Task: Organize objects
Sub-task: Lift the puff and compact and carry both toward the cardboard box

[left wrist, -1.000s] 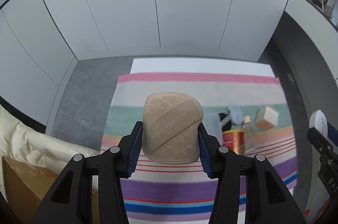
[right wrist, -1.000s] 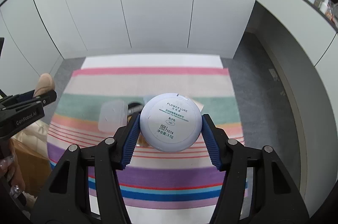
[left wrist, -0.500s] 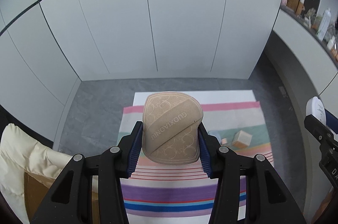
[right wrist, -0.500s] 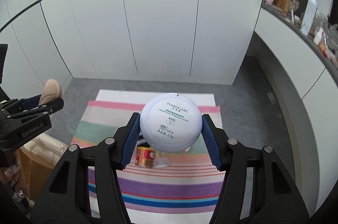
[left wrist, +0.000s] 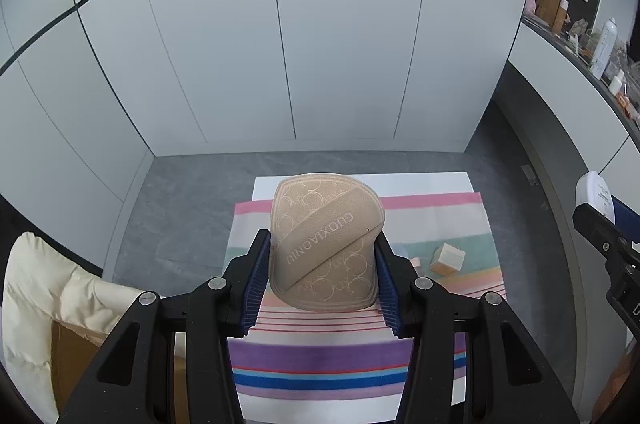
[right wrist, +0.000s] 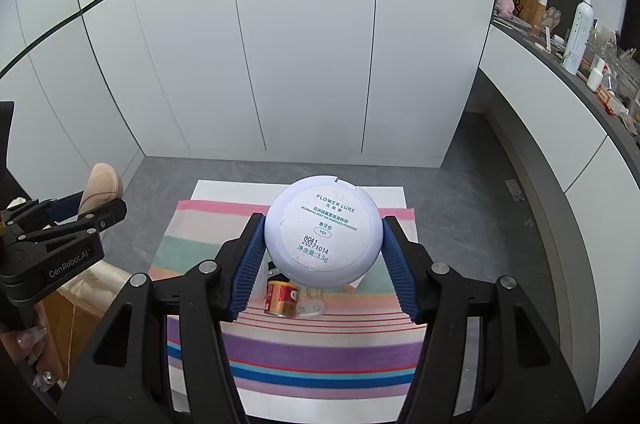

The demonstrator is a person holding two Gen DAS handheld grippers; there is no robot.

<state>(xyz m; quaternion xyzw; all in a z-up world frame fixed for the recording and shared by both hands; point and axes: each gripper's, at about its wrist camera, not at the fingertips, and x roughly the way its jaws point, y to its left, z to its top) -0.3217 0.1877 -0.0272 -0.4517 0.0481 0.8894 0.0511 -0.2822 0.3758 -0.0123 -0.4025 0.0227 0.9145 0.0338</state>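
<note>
The left gripper (left wrist: 323, 266) is clamping a tan, fan-shaped powder puff (left wrist: 325, 244) with a stitched strap reading GUOXIAONIU, its blue ribbed pads pressing on both sides of the puff; the right gripper (right wrist: 323, 250) is gripping a round pale-lilac plastic powder compact (right wrist: 322, 229), label side up, squeezed between its own blue pads; both are hanging well above a striped cloth in pink, green, purple and blue (right wrist: 320, 352), which is lying over a white table (right wrist: 224, 190). On the cloth, below the compact, a small red and gold tin (right wrist: 281, 298) is lying just beside a clear lid or cap (right wrist: 310, 307), though it is too hidden to be sure what it is; in the left view a small cream and orange box (left wrist: 448, 258) is sitting on the green stripe. Beyond the table, grey floor (left wrist: 180, 208) is running to white cabinet doors (left wrist: 280, 44); a dark shelf crowded with bottles (right wrist: 576, 36) is lining the right wall.
</note>
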